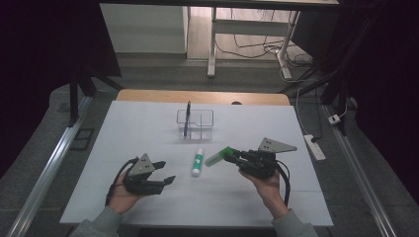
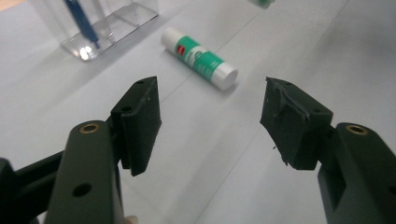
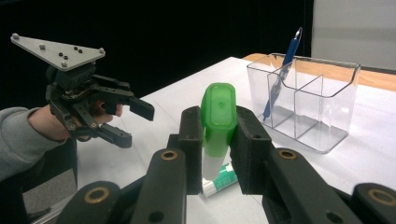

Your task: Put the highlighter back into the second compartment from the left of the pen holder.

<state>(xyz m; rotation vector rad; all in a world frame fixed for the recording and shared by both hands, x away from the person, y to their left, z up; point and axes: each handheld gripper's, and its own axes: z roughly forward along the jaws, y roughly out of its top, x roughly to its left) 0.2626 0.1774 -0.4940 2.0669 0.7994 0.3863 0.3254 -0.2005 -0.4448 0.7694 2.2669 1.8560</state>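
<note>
The right gripper (image 3: 218, 140) clamped a light, rigid green-capped glue stick (image 1: 218, 157) at its cap; the left gripper's (image 1: 159, 174) fingers stood apart.

Lab: black curtains (image 1: 34, 59), floor cabling (image 1: 257, 49), white-covered table (image 1: 148, 128).

Both tongs, left (image 1: 165, 174) and right (image 1: 228, 156), are black with brass-ringed screw holes, black cables and grey three-cornered plates dotted with small screws. Grey-green sleeves (image 1: 94, 224) cover the forearms.
</note>
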